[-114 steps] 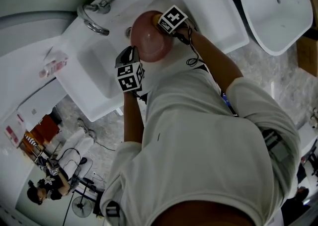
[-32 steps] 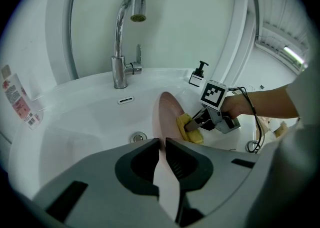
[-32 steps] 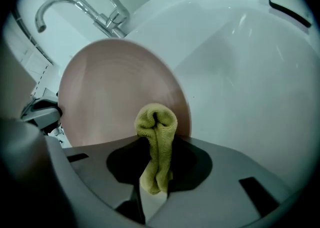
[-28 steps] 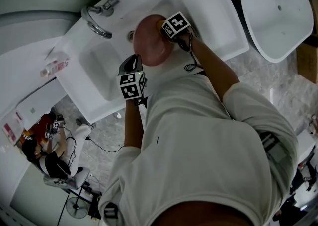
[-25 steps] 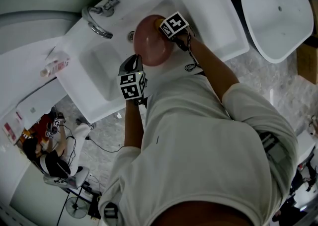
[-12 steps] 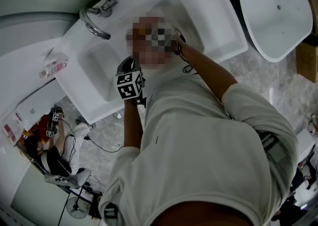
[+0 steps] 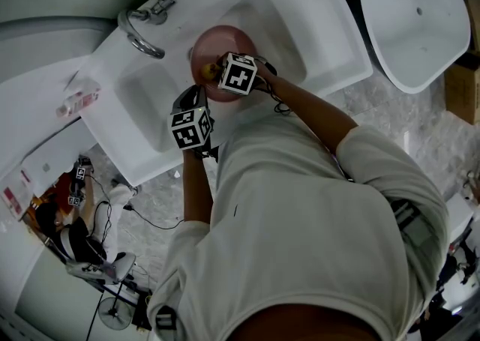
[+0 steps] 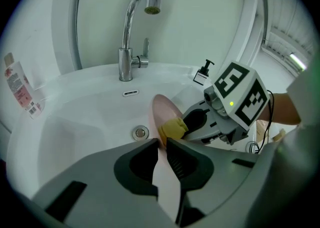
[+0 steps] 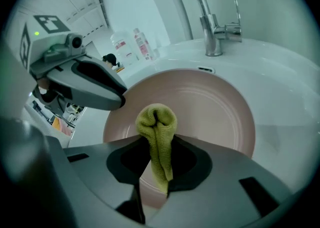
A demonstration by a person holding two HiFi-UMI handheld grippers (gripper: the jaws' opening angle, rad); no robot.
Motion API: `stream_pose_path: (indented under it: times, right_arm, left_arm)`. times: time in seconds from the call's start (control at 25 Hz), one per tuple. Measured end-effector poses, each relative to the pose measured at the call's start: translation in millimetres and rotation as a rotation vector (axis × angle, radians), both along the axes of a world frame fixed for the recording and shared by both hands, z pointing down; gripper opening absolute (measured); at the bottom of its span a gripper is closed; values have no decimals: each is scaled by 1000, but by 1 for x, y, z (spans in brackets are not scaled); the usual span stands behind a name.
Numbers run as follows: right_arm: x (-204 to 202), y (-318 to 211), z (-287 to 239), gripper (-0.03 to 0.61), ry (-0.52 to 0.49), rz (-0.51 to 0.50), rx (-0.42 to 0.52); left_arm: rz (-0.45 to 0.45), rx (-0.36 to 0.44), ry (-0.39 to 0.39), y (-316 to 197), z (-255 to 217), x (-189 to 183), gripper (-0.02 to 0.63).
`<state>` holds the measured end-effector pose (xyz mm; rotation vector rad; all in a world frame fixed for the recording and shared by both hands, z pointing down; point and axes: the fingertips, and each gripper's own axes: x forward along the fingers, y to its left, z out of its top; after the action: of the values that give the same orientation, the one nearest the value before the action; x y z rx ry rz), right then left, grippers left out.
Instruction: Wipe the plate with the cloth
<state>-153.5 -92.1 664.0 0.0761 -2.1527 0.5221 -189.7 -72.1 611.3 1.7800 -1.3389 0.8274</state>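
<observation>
Left gripper (image 8: 162,146): pinches rim of pink plate (image 8: 161,114), jaws almost together with only rim between.
Plate: stands on edge inside white sink (image 8: 85,117), edge-on to left gripper, long axis running away toward drain, face turned to right gripper (image 9: 156,144).
Right gripper: clamps yellow cloth (image 9: 158,122), jaws closed on it.
Cloth: lies lengthwise along jaws, bunched end pointing at plate face, pressed against it.
Beyond: chrome faucet (image 8: 131,36) at back rim; bottle (image 8: 20,89) far left.

White sink (image 7: 334,36), chrome faucet (image 8: 125,61); second basin (image 7: 416,17) right; speckled grey floor (image 7: 424,126).
</observation>
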Motion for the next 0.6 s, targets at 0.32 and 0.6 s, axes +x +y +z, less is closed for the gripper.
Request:
stream_pose_path:
  times: [0.32,0.6]
  right_arm:
    - [20,32,28,87,107,-161,-3]
    - [50,32,57,89,198,-105,-111]
  left_arm:
    - [-40,-24,17,7,6,-10,66]
    - [-55,-18,30,9,6,-12,64]
